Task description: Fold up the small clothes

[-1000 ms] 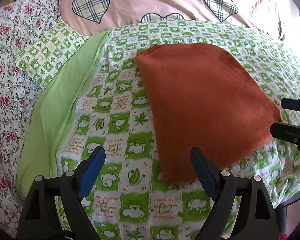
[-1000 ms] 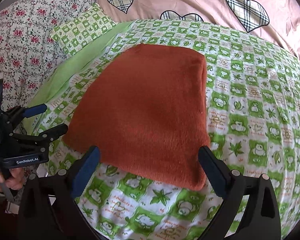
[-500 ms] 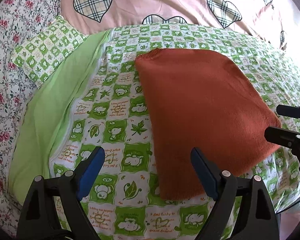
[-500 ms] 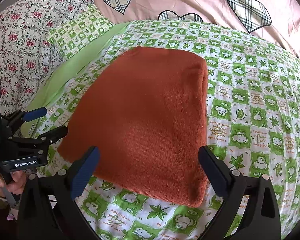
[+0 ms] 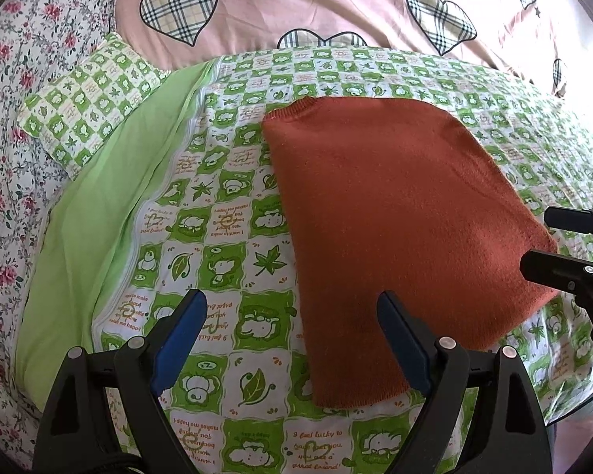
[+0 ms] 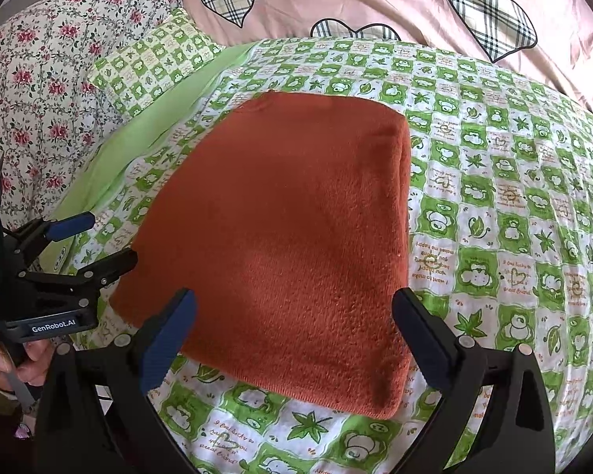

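A: On the green checked bedcover [image 5: 225, 237] lies the rust sweater [image 5: 387, 229], folded to a flat block, near the front edge of the bed. I judge the fold is almost finished.

B: Then what can go wrong?

A: The biggest risk: one more fold of such thick knit can spring open again, or the layers slide apart on the soft cover.

B: And the grippers?

A: The left gripper [image 5: 292, 335] stands wide apart, nothing between its jaws, just beside the sweater's near left corner. The right gripper [image 6: 292, 328] is also spread, empty, above the near hem. A pinch that catches the cover too would drag it.
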Available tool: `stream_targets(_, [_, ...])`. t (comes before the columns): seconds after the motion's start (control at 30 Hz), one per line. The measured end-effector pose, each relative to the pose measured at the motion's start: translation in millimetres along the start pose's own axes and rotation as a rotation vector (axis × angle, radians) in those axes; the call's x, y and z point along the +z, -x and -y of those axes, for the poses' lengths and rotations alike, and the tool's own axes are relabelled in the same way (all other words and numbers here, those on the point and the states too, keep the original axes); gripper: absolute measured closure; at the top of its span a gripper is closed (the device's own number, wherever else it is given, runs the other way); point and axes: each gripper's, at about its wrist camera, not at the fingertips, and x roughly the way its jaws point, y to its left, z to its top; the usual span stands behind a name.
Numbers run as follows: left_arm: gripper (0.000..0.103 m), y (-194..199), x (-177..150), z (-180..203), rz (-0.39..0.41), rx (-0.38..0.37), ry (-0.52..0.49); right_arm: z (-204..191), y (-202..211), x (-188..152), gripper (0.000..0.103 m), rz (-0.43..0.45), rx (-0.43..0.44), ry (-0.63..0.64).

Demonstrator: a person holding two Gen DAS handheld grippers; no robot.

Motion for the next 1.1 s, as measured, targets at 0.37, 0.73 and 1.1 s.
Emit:
stream_targets(0.37, [0.014, -1.5, 2.7, -0.8, -0.002, -0.003, -0.001, -2.5, -3.4, 2.6, 0.004, 0.001, 0.008, 0.002])
stream_targets(0.73, [0.014, 0.2, 5.6, 0.3, 0.007, -0.002, -0.001, -2.7, -2.2, 3.5, 0.004, 0.002, 0.011, 0.005])
stream_targets(1.1, [0.014, 3.9, 6.3, 1.1, 0.018, -0.004, -0.004, -4.0, 0.4, 5.3, 0.004, 0.007, 0.014, 0.009])
